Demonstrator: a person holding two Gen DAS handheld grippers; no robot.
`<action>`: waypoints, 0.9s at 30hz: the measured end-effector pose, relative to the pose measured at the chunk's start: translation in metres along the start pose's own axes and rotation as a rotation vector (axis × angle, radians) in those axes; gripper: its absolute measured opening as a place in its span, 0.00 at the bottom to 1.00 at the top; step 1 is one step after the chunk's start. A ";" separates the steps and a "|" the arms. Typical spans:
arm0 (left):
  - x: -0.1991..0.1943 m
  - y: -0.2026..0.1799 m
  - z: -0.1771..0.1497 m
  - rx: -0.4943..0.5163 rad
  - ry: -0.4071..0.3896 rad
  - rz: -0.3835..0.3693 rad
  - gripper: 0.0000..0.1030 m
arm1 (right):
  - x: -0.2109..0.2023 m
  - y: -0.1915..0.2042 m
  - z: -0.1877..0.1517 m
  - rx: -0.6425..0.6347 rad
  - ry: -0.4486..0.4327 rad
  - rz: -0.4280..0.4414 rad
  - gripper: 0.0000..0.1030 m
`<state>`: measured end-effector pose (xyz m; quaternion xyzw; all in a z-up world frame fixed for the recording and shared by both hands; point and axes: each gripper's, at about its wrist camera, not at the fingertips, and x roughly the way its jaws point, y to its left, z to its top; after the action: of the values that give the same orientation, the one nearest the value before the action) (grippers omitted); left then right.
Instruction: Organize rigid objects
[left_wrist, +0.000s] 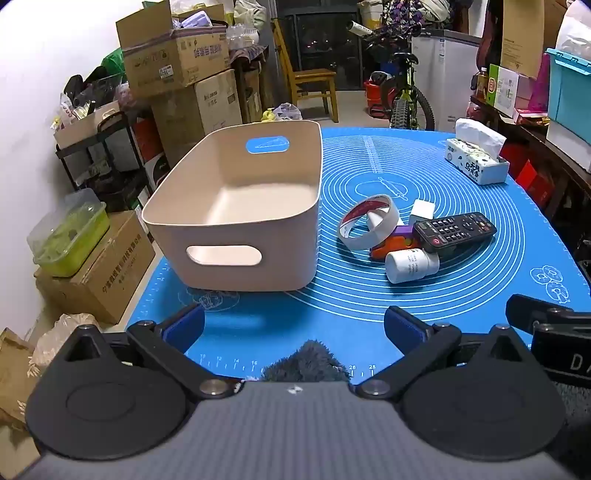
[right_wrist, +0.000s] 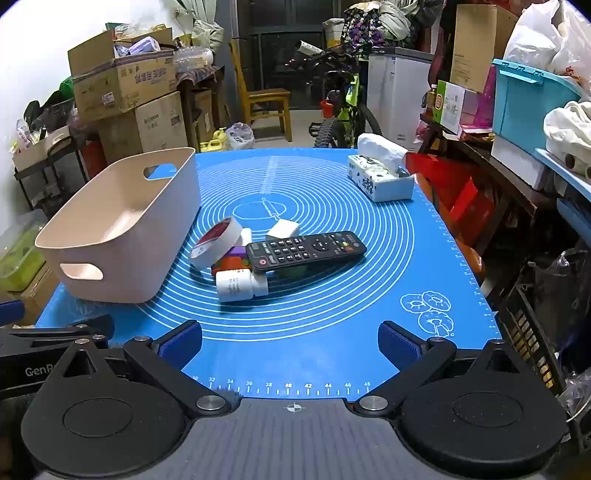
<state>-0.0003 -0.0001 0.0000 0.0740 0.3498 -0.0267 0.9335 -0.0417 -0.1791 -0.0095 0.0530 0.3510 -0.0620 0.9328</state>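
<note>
While your left gripper (left_wrist: 293, 326) hangs low over the near edge of the blue mat (left_wrist: 424, 158), its jaws are spread wide with nothing between them. Your right gripper (right_wrist: 290, 341) sits the same way, jaws spread and empty. In the left view the beige bin (left_wrist: 236, 206) stands at about 11 o'clock, upright, with nothing visible inside. The pile lies at 1 o'clock, near the bin but apart from it: a roll of tape (left_wrist: 369, 221) tilted on edge, a black remote (left_wrist: 454, 230) resting across the heap, a white bottle (left_wrist: 412, 265) on its side at the near edge, a white block (left_wrist: 423, 211) behind, and purple and orange pieces (left_wrist: 397, 242) underneath. A tissue box (left_wrist: 476, 162) sits farther out on the counter, around 2 o'clock.
</note>
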 end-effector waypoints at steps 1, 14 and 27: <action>0.000 0.000 0.000 0.001 0.001 0.000 0.99 | 0.000 0.000 0.000 -0.008 -0.001 -0.007 0.98; 0.001 0.000 0.000 0.003 0.011 0.001 0.99 | -0.001 0.000 -0.002 0.001 0.004 -0.007 0.98; 0.003 -0.002 -0.002 0.014 0.012 0.000 0.99 | 0.005 -0.003 -0.001 0.010 0.015 0.005 0.98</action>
<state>-0.0001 -0.0014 -0.0038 0.0806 0.3550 -0.0287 0.9310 -0.0396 -0.1826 -0.0137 0.0591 0.3574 -0.0611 0.9301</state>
